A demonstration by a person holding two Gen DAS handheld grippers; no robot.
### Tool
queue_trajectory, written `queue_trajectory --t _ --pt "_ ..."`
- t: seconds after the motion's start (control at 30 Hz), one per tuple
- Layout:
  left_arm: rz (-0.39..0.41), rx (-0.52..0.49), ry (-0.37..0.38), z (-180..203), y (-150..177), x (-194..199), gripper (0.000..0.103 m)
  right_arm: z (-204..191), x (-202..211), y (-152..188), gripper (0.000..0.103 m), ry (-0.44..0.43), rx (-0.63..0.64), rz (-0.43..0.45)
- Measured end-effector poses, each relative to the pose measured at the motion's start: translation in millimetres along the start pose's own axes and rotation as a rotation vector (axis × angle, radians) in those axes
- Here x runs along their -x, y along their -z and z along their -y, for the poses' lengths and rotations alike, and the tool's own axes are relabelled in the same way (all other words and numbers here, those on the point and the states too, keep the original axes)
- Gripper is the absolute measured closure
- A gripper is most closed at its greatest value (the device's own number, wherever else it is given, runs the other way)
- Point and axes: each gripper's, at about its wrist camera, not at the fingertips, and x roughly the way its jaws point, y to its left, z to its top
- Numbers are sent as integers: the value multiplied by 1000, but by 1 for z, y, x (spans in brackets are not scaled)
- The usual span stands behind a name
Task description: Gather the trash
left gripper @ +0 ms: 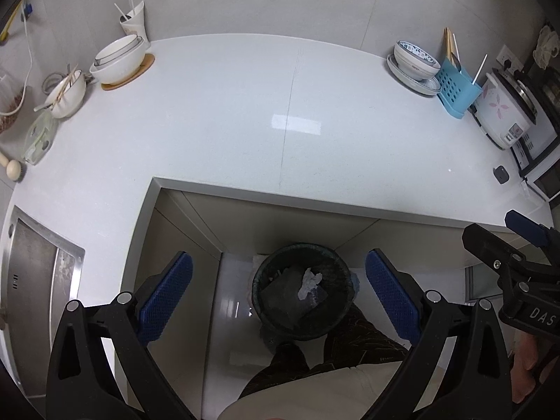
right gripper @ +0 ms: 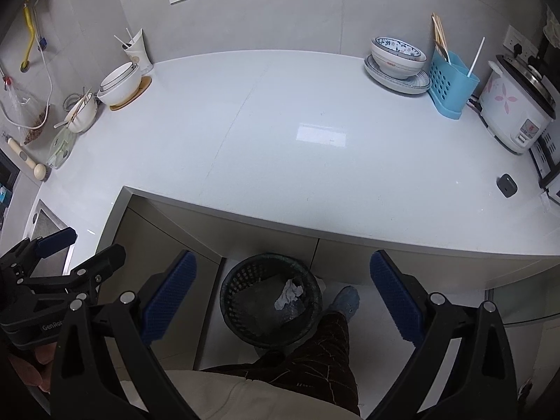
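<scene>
Crumpled tissue (left gripper: 308, 281) in bin (left gripper: 260, 281), bin's near rim hidden by leg, both grippers spread, empty.

both wrist cams sit high, tilted down past their own fingers, facing the corner countertop (left gripper: 227, 112) filling each frame's top half. they share the bin (right gripper: 271, 301) at bottom center; each catches the other gripper at its lower edge.

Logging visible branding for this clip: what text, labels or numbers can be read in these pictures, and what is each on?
"DAS", cut off by the edge: on the right gripper body, in the left wrist view.
"GenRo", cut off behind the finger: on the left gripper body, in the right wrist view.
Red print on the patterned bowl: too small to read.
Control panel on the rice cooker: too blurred to read.
</scene>
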Motion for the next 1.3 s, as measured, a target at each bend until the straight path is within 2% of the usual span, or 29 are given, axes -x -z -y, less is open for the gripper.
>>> queue_trajectory --t 0.83,1.3 --pt "-9 -15 -1 -1 1 -2 6 -5 -7 -1 8 6 4 -12" --pt "-1 -18 4 2 8 3 6 -1 -2 9 8 7 -2 1"
